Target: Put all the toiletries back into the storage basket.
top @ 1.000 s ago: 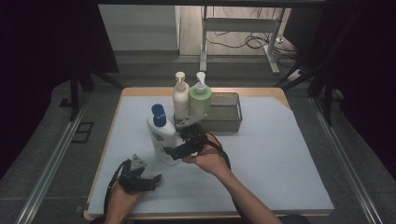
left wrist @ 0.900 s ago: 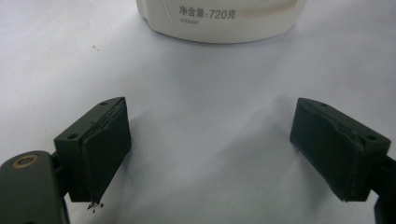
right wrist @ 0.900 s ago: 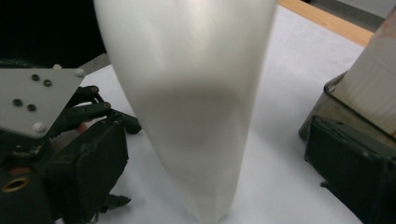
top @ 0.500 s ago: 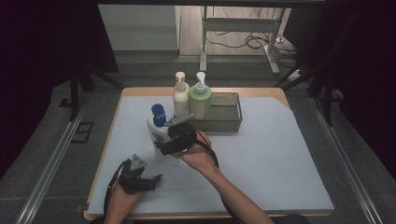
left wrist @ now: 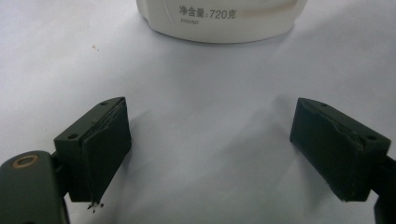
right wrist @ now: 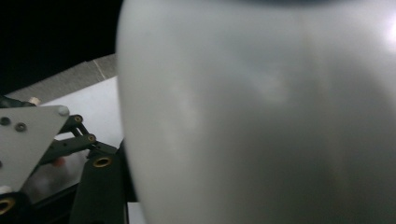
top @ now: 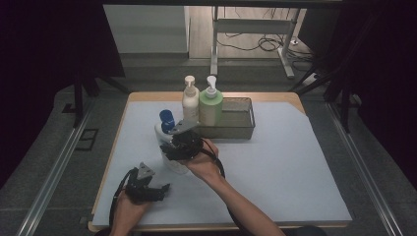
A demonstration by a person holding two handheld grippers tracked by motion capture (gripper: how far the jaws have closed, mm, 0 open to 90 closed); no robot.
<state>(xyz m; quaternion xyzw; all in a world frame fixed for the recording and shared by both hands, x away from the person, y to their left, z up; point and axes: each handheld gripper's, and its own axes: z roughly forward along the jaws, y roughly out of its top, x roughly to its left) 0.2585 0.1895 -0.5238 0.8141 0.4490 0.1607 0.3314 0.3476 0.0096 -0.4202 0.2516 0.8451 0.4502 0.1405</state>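
White plastic of a blue-capped bottle (top: 169,142) is met by the right gripper (top: 183,145), which has been brought against the bottle's side from the right in the high view. Its jaws have just been closing, with the bottle's body between them; in the right gripper view the pale curved wall (right wrist: 261,116) stands hard against the camera and one black jaw is seen at its lower left edge. Whether the pads already press on the plastic cannot be told. The bottle stands upright on the grey-white mat (top: 275,162), just in front of the gripper. Beyond the gripper, a cream pump bottle (top: 190,101) and a green pump bottle (top: 211,104) are seen standing at the left end of a dark wire basket (top: 236,125).

The left gripper (top: 147,189) is held low, nearer the table's front edge, its jaws spread wide with nothing between them. Ahead of it, in the left gripper view, the base of the white bottle (left wrist: 219,21) is seen, well apart from the jaws.
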